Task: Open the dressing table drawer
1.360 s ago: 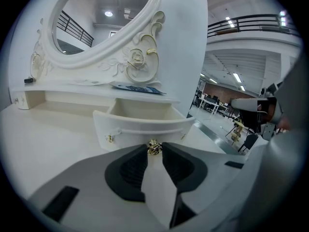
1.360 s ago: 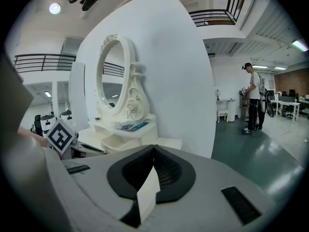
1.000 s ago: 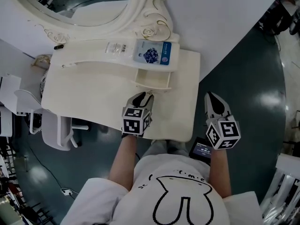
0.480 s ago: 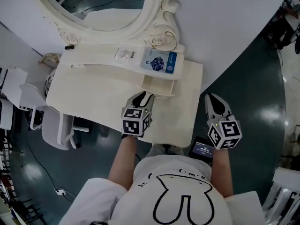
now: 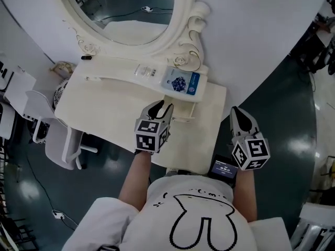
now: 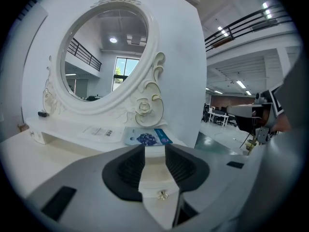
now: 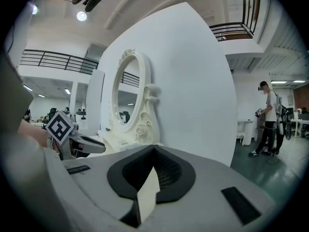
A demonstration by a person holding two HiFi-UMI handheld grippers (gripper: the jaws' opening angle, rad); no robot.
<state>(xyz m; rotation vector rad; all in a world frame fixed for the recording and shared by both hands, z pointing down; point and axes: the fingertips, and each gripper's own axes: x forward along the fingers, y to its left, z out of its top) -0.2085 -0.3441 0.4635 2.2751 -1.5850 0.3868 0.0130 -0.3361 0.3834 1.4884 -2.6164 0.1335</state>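
A cream dressing table (image 5: 99, 114) stands under an oval mirror (image 5: 131, 14). Its small drawer (image 5: 184, 112) sticks out a little from beneath the raised shelf. My left gripper (image 5: 163, 107) is open just at the drawer's left front. In the left gripper view the drawer front (image 6: 155, 180) and its small metal knob (image 6: 162, 194) sit between the parted jaws of the left gripper (image 6: 155, 153), which touch nothing. My right gripper (image 5: 238, 113) is shut and empty, hovering beside the table's right edge. Its closed jaws meet in the right gripper view (image 7: 153, 153).
A blue face-mask packet (image 5: 181, 81) and a clear packet (image 5: 148, 71) lie on the shelf above the drawer. A small black object (image 5: 86, 57) lies by the mirror base. A white chair (image 5: 57, 140) stands left. A person (image 7: 268, 120) stands far right.
The head view has shifted, so the table and mirror sit lower and nearer. The left gripper's tips now overlap the drawer's front. Both grippers keep their states.
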